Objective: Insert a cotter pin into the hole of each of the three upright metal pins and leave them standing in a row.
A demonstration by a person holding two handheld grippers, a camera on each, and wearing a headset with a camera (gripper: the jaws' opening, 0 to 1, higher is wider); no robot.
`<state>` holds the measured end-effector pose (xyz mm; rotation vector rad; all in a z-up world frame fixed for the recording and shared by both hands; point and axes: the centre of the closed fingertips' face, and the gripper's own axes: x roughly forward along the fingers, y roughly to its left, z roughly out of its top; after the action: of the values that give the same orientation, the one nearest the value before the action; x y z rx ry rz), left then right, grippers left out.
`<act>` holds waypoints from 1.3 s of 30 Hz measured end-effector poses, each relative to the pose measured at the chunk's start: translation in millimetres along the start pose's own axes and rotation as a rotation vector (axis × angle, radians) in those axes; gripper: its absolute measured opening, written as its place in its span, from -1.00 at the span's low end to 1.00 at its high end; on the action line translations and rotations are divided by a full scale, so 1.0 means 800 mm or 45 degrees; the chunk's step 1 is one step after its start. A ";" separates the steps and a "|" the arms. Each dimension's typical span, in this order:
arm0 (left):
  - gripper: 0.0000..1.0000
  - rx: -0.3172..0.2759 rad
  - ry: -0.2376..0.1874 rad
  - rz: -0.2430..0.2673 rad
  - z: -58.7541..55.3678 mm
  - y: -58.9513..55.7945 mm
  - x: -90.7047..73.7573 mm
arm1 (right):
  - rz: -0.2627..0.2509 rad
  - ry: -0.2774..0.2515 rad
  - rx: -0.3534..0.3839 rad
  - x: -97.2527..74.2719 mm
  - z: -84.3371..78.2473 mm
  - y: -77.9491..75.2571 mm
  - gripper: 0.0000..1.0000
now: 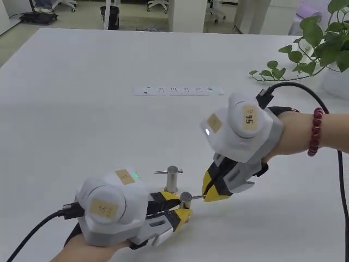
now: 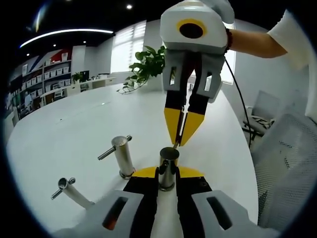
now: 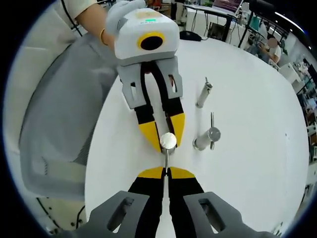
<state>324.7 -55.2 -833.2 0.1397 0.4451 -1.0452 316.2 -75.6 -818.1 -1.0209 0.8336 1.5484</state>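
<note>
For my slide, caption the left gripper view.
Left claw grips an upright metal pin; right claw holds a cotter pin.

Three metal pins (image 2: 168, 166), two bearing cotter pins (image 2: 106, 152)

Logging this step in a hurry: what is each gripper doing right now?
The left gripper is closed on an upright metal pin.
The right gripper is closed on a cotter pin.
</note>
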 end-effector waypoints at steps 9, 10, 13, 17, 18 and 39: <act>-0.77 -0.005 -0.003 0.003 0.000 -0.001 0.002 | -0.013 -0.014 0.006 0.003 0.004 0.000 -0.93; -0.77 -0.007 -0.003 0.003 0.000 -0.001 0.002 | -0.016 -0.021 0.011 0.003 0.005 0.000 -0.93; -0.77 -0.014 -0.006 0.004 0.000 -0.002 0.003 | -0.017 -0.029 0.026 0.005 0.009 0.000 -0.93; -0.77 -0.016 -0.009 0.004 0.000 -0.003 0.003 | -0.021 -0.045 0.050 0.007 0.013 0.000 -0.93; -0.77 -0.016 -0.009 0.004 0.000 -0.003 0.004 | -0.024 -0.052 0.063 0.008 0.014 0.000 -0.93; -0.76 -0.057 -0.017 0.003 -0.003 -0.002 0.004 | -0.051 -0.090 0.106 0.006 0.011 -0.003 -0.93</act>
<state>323.8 -57.9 -836.1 0.0930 0.4561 -1.0325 316.4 -65.1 -818.8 -0.9127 0.8165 1.4950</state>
